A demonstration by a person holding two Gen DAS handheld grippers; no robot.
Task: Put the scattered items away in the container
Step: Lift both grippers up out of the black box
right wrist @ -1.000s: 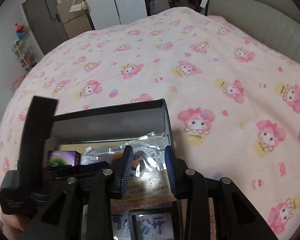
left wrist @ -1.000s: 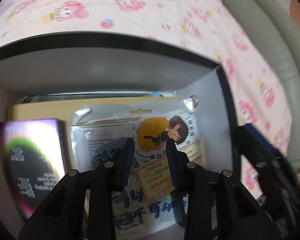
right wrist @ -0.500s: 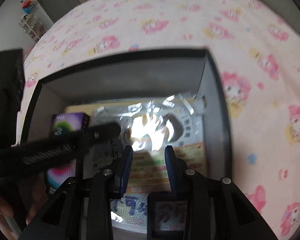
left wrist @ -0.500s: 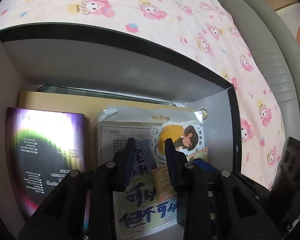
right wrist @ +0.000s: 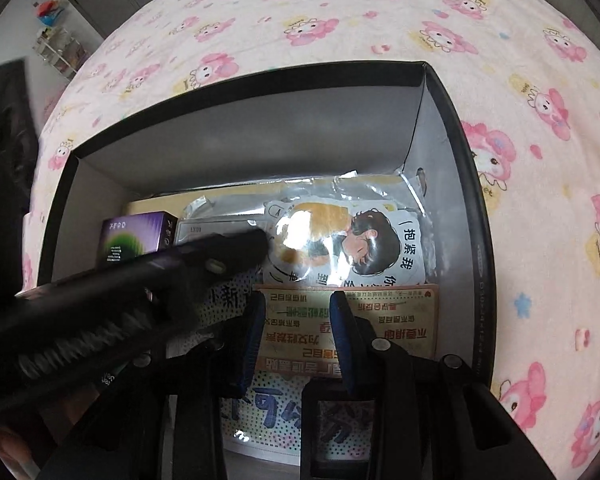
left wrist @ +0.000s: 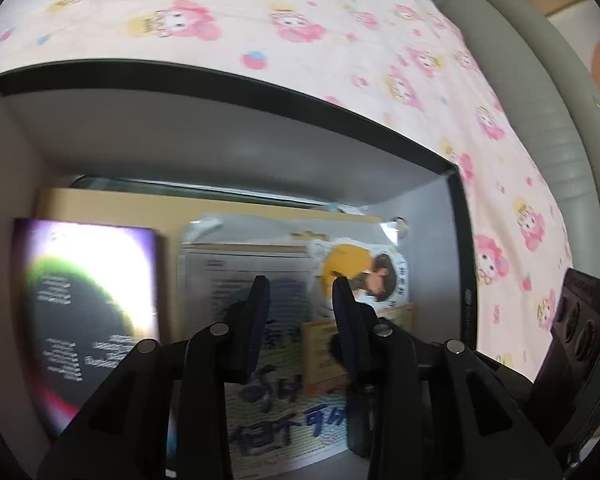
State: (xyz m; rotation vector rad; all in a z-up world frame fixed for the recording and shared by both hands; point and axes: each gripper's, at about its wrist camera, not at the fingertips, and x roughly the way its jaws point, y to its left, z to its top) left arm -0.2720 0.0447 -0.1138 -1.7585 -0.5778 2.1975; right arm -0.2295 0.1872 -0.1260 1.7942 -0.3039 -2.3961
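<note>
Since half a second ago the left gripper has drawn back a little inside the black-rimmed, grey-walled cardboard box, so the purple iridescent card pack now sits lower and larger at its left. Its fingers stand apart with nothing between them. The right gripper has risen; its view now takes in the whole box and the pink cartoon-print bedspread round it. Its fingers too are apart and empty, hanging over an orange printed paper slip.

The scattered items lie flat in the box: a clear-sleeved sticker of a dark-haired cartoon figure in yellow on the right, a dotted sheet with blue handwriting nearest, a tan flat envelope beneath.

Only the right view shows the left gripper's black body crossing from the left, and shelves far off. Only the left view shows the grey padded headboard at the right.
</note>
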